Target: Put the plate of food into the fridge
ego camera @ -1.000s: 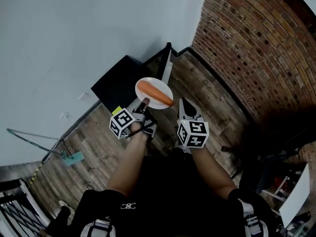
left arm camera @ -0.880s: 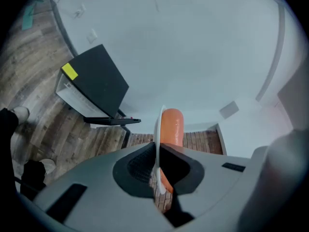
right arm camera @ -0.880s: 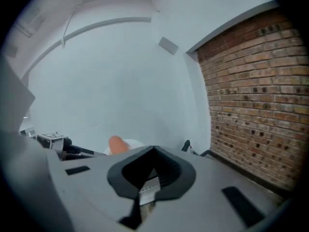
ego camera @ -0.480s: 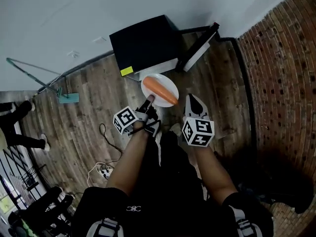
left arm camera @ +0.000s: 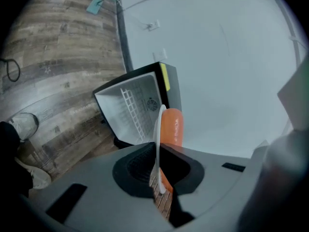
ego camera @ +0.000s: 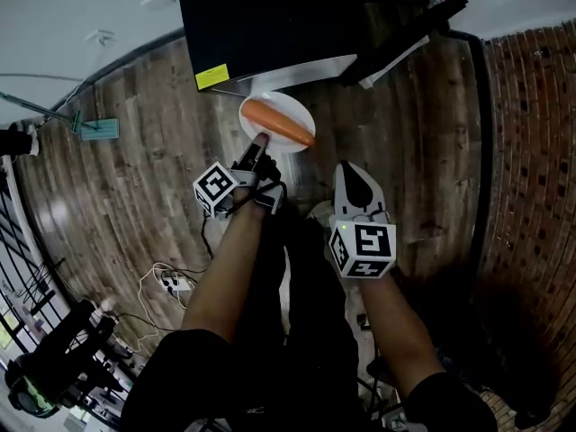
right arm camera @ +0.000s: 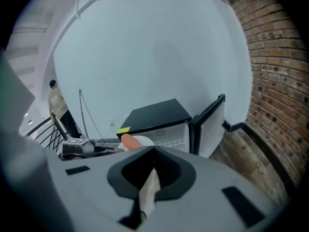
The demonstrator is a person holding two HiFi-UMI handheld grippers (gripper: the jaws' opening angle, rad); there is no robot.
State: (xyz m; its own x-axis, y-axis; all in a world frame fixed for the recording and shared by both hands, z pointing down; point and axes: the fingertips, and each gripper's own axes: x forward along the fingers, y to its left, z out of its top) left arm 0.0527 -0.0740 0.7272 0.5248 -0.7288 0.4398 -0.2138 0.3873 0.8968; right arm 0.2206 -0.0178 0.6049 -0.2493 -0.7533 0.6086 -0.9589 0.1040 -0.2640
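A white plate (ego camera: 286,115) carries a long orange piece of food (ego camera: 277,122). My left gripper (ego camera: 256,147) is shut on the plate's near rim and holds it in the air, just in front of the black mini fridge (ego camera: 270,16). The fridge door (ego camera: 405,34) stands open to the right. In the left gripper view the plate (left arm camera: 158,129) shows edge-on between the jaws, the food (left arm camera: 171,127) beside it, and the fridge's white inside (left arm camera: 133,108) beyond. My right gripper (ego camera: 355,192) hangs shut and empty to the plate's right.
The fridge stands on a wooden floor (ego camera: 153,178) against a white wall. A brick wall (ego camera: 531,151) runs along the right. A mop (ego camera: 90,129) lies at the left, and a cable with a power strip (ego camera: 171,282) is near my legs. A person (right arm camera: 58,105) stands by a railing.
The view has swung round and the fridge now fills the top of the picture. The plate in my left gripper has come closer to the open fridge front; the right gripper follows beside it.
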